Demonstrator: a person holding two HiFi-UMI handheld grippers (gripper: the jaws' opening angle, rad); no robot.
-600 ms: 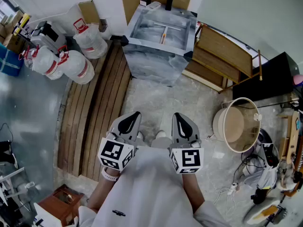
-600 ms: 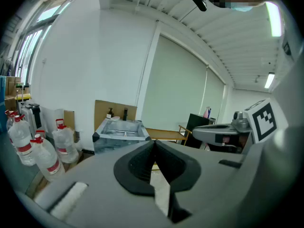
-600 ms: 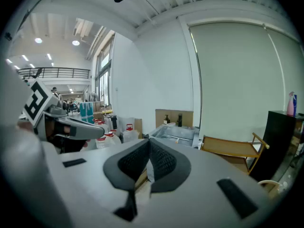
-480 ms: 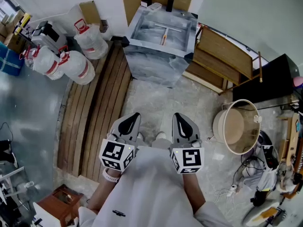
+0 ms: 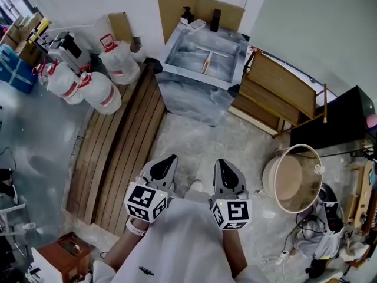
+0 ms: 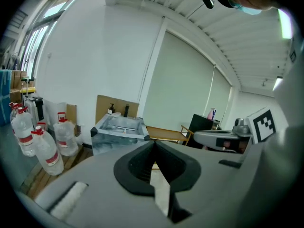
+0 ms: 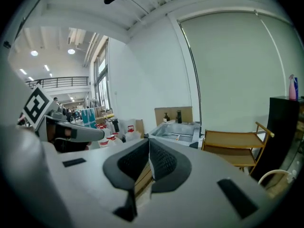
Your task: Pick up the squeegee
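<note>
Since the earlier frame the whole floor scene has slid a little down and to the right in the head view, so the head or the body has shifted slightly. The two grippers sit at much the same spot in front of the person's chest.

The squeegee (image 5: 205, 56) lies flat in the bottom of the grey marbled sink (image 5: 194, 96), with its pale bar across and an orange-tinted handle pointing toward the person. Nothing touches it. Two dispenser bottles (image 5: 187, 15) stand on the sink's far rim in front of a sheet of cardboard (image 5: 177, 2). A wooden chair (image 5: 277, 90) stands just to the right of the sink. Wooden planks (image 5: 118, 152) lie on the floor at its left, with large water bottles (image 5: 100, 90) beyond them. A round bucket (image 5: 291, 178) stands nearer the person on the right.

The left gripper (image 5: 171, 158) and the right gripper (image 5: 218, 161) are held side by side, well short of the sink and aimed toward it. In each gripper view the jaws are pressed together at the tips with nothing between them.

I judge the task as barely begun: no reach toward the squeegee has been made. What is left is to close the gap to the sink, spread one gripper's jaws, lower it into the sink, pinch the squeegee, probably by the handle, and lift it out.
</note>
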